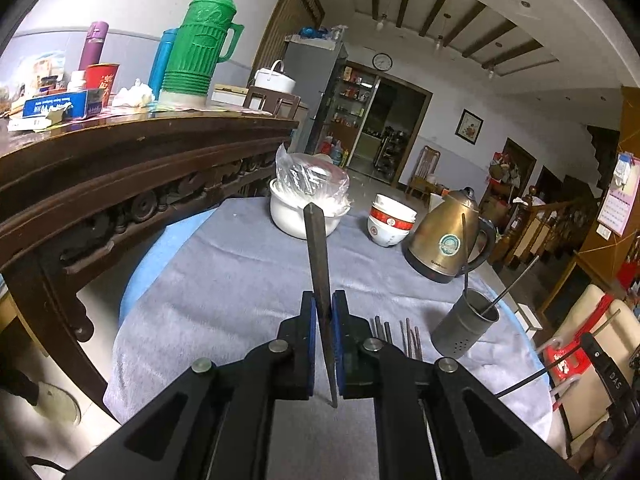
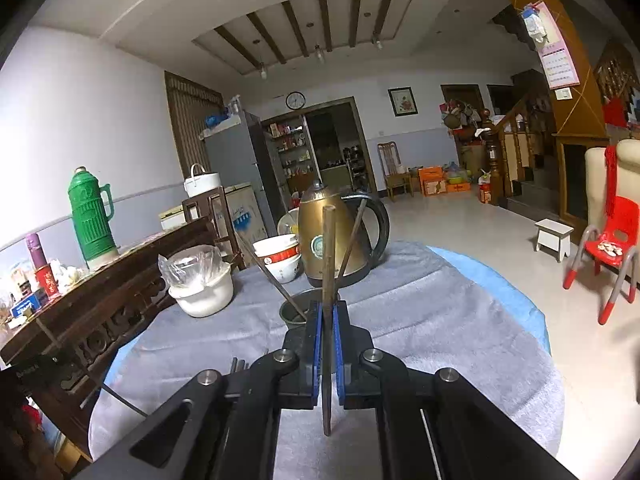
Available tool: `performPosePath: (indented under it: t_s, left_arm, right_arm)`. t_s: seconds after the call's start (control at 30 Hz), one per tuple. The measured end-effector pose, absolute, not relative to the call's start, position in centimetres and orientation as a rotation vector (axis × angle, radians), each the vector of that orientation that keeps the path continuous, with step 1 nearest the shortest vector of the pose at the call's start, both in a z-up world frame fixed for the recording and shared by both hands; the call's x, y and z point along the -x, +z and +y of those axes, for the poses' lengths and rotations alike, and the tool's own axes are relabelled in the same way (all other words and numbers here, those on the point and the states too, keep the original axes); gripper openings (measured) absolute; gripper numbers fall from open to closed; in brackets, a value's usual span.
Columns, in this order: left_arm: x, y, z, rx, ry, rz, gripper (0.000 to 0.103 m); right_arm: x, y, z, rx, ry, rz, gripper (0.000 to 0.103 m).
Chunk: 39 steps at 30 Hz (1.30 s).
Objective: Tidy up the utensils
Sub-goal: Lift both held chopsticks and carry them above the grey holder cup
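My left gripper is shut on a dark chopstick that stands upright between the blue pads. My right gripper is shut on another dark chopstick, also upright. A metal utensil holder stands on the grey cloth to the right in the left wrist view, with two chopsticks leaning in it. In the right wrist view the holder sits just beyond and left of my right gripper. Several more chopsticks lie flat on the cloth beside the left gripper.
A brass kettle, stacked red-and-white bowls and a white pot with a plastic bag stand at the table's far side. A dark carved wooden sideboard with a green thermos runs along the left. A red chair stands at the right.
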<state>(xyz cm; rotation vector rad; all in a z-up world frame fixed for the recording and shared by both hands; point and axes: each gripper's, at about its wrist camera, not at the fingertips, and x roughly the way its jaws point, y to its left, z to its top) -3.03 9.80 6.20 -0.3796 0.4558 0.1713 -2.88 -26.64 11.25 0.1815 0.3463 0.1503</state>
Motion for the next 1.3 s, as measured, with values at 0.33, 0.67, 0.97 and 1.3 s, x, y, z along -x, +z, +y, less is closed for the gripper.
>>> performPosePath:
  t_s: [0.33, 0.67, 0.97, 1.3]
  left_arm:
    - [1.7, 7.2, 8.8, 0.333, 0.191, 0.489, 0.007]
    - [-0.3, 8.2, 7.4, 0.284, 0.191, 0.541, 0.007]
    - [-0.7, 8.5, 6.9, 0.290, 0.155, 0.574, 0.007]
    - [-0.9, 10.2, 8.1, 0.395, 0.086, 0.531, 0.007]
  right_arm:
    - [2.6, 11.7, -26.8, -0.215, 0.188, 0.358, 0.006]
    - [2.2, 12.4, -26.6, -0.231, 0.219, 0.360, 0.006]
    - [2.1, 12.4, -26.7, -0.258, 0.244, 0.379, 0.006]
    - [1.6, 13.4, -27.9, -0.314, 0.257, 0.359, 0.006]
